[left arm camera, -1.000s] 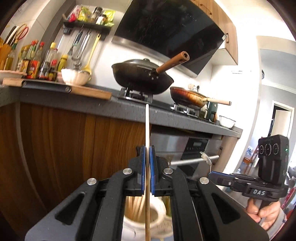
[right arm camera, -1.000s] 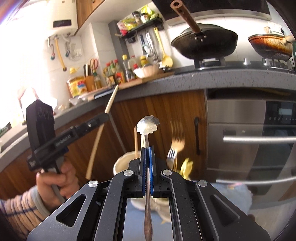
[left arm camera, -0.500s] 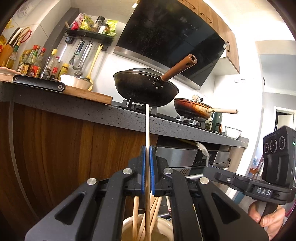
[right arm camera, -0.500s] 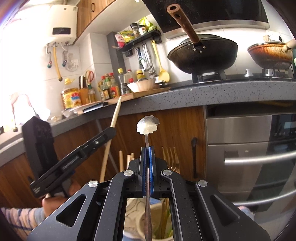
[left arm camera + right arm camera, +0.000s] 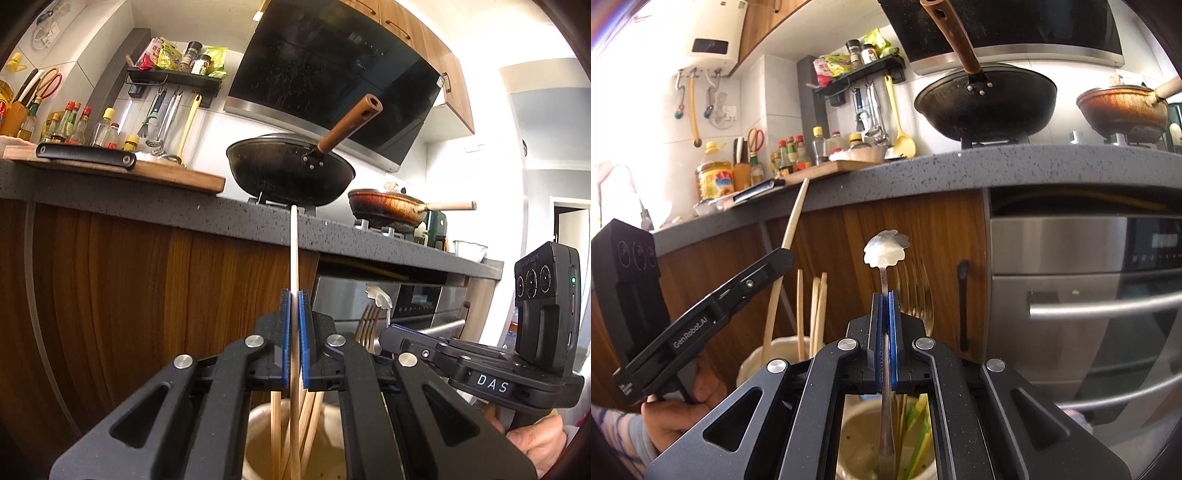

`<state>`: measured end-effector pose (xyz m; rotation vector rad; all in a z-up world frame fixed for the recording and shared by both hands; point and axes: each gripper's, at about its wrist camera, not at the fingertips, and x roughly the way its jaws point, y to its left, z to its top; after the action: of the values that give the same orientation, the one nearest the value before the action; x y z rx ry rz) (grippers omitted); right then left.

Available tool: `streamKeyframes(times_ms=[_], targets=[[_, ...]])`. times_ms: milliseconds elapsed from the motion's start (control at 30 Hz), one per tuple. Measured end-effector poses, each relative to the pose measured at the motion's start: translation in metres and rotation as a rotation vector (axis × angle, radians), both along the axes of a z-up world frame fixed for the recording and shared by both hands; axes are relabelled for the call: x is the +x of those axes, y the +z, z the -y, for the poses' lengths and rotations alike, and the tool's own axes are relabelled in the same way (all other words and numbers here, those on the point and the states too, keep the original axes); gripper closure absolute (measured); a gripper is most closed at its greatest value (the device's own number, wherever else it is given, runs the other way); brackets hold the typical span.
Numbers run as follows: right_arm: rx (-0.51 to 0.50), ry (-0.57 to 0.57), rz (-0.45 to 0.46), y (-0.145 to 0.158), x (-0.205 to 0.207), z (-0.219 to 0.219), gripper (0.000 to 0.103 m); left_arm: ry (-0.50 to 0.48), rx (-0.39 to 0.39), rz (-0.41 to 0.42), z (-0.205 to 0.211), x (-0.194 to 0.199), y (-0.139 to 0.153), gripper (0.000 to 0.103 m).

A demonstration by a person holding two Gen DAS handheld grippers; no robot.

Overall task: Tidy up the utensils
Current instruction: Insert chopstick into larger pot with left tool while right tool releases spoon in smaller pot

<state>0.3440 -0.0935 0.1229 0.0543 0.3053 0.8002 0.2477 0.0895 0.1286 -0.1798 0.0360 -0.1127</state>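
Left hand-held gripper [image 5: 294,339] clamping a chopstick [image 5: 294,258] upright, tip dipping into the pot [image 5: 258,435]. Right hand-held gripper [image 5: 885,339] pinching a spoon [image 5: 886,254] over another pot [image 5: 857,435]. Possibly snagging on crowded chopsticks, tipping a pot.

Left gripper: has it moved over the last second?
Yes. The left gripper has gone down: the countertop edge sits higher in its view, and the holder rim now shows fully below.

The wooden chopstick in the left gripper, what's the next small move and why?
Probably open the left gripper: the pale wooden chopstick is clamped upright, its lower end already inside the cream ceramic holder among other chopsticks.
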Motion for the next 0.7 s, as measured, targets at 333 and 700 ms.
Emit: streamKeyframes(times_ms=[333, 700], targets=[[-0.061, -0.033, -0.044, -0.027, -0.017, 0.010, 0.101, 0.019, 0.064, -0.146, 0.010, -0.007, -0.016, 0.099], [-0.138, -0.036, -0.099, -0.037, -0.006, 0.000, 0.101, 0.044, 0.139, -0.333, 0.014, 0.010, -0.023, 0.098]])
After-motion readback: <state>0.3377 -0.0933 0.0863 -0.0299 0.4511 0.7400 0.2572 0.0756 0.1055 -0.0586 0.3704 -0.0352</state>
